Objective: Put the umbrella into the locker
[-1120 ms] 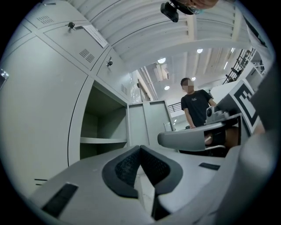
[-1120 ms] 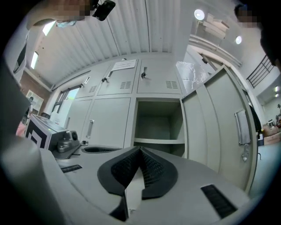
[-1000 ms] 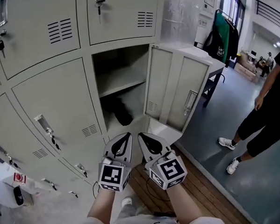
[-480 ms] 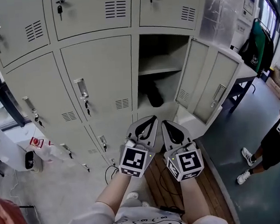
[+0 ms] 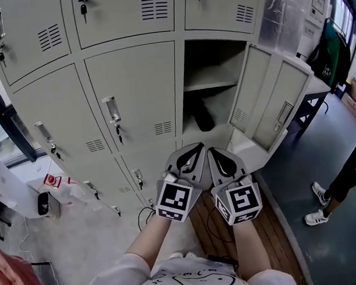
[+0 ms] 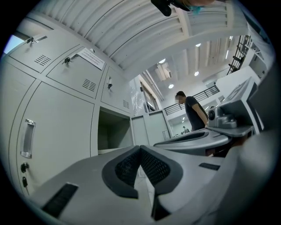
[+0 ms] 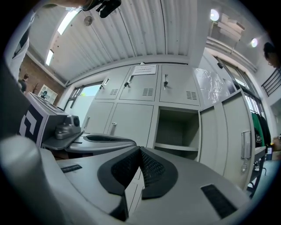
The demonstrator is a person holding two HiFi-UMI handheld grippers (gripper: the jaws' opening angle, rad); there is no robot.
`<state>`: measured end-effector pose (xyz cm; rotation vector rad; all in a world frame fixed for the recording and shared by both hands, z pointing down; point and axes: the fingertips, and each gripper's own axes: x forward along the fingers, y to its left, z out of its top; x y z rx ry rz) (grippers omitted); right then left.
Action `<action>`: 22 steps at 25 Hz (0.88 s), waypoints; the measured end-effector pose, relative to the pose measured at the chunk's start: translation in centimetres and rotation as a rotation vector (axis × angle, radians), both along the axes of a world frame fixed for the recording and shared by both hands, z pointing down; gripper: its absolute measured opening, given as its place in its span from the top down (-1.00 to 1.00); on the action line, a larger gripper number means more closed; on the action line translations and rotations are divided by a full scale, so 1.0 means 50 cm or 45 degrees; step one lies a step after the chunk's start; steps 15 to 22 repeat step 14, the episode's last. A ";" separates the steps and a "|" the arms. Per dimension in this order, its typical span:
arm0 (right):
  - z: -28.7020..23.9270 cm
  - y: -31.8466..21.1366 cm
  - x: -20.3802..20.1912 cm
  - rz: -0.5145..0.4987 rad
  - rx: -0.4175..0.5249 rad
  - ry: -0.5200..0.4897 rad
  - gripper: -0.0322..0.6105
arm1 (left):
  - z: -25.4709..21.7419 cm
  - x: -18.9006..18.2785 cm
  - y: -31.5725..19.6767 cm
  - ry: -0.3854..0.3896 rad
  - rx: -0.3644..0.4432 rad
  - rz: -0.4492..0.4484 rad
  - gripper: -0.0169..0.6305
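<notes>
A dark folded umbrella [image 5: 201,117] lies in the lower part of the open locker [image 5: 213,83], under its shelf. The locker's door [image 5: 271,104] stands swung out to the right. My left gripper [image 5: 189,159] and right gripper [image 5: 223,161] are held side by side just below and in front of that locker. Both are shut with nothing between the pads. In the left gripper view the shut jaws [image 6: 140,147] point toward the open locker [image 6: 112,132]. In the right gripper view the shut jaws [image 7: 140,149] sit below the open locker [image 7: 175,132]. Neither gripper view shows the umbrella.
Shut grey lockers [image 5: 134,93] with handles and keys fill the wall to the left. A person's legs and shoes [image 5: 321,203] stand at the right. A white device [image 5: 44,202] sits on the floor at left, and cables [image 5: 147,215] run below the lockers.
The head view has swung left, so the open locker now sits right of centre. Both grippers have stayed shut and side by side, drifting slightly right in the picture.
</notes>
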<state>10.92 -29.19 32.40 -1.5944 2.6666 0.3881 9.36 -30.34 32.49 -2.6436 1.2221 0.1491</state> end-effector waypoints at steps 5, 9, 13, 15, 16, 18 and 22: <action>-0.003 -0.002 -0.002 0.032 0.007 0.006 0.82 | -0.007 -0.004 0.001 0.007 0.013 0.022 0.92; -0.008 -0.003 -0.009 0.049 0.017 0.008 0.82 | -0.020 -0.008 0.004 0.017 0.036 0.040 0.92; -0.013 -0.001 -0.015 0.060 0.027 0.015 0.82 | -0.030 -0.018 0.008 0.036 0.051 0.045 0.92; -0.014 -0.001 -0.017 0.062 0.029 0.016 0.82 | -0.032 -0.020 0.008 0.040 0.054 0.045 0.92; -0.014 -0.001 -0.017 0.062 0.029 0.016 0.82 | -0.032 -0.020 0.008 0.040 0.054 0.045 0.92; -0.014 -0.001 -0.017 0.062 0.029 0.016 0.82 | -0.032 -0.020 0.008 0.040 0.054 0.045 0.92; -0.014 -0.001 -0.017 0.062 0.029 0.016 0.82 | -0.032 -0.020 0.008 0.040 0.054 0.045 0.92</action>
